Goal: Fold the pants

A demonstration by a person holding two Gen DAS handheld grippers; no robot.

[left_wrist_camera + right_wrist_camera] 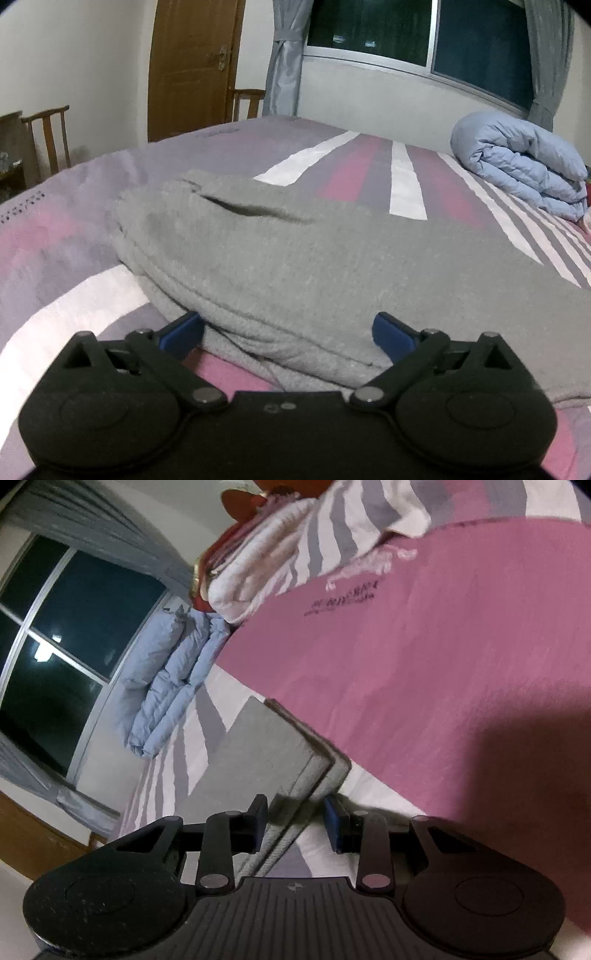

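In the left view, our left claw [288, 332] is wide, the pants [295, 266] flat on the bed [55, 229]; we should let go cleanly. In the right view, our right claw [295, 825] is narrow around the folded edge; whether it pinches, we cannot tell.

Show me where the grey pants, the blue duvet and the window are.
grey pants [295, 266]: left wrist view, middle of the top layer.
blue duvet [524, 162]: left wrist view, its folded side.
window [74, 627]: right wrist view, dark pane.
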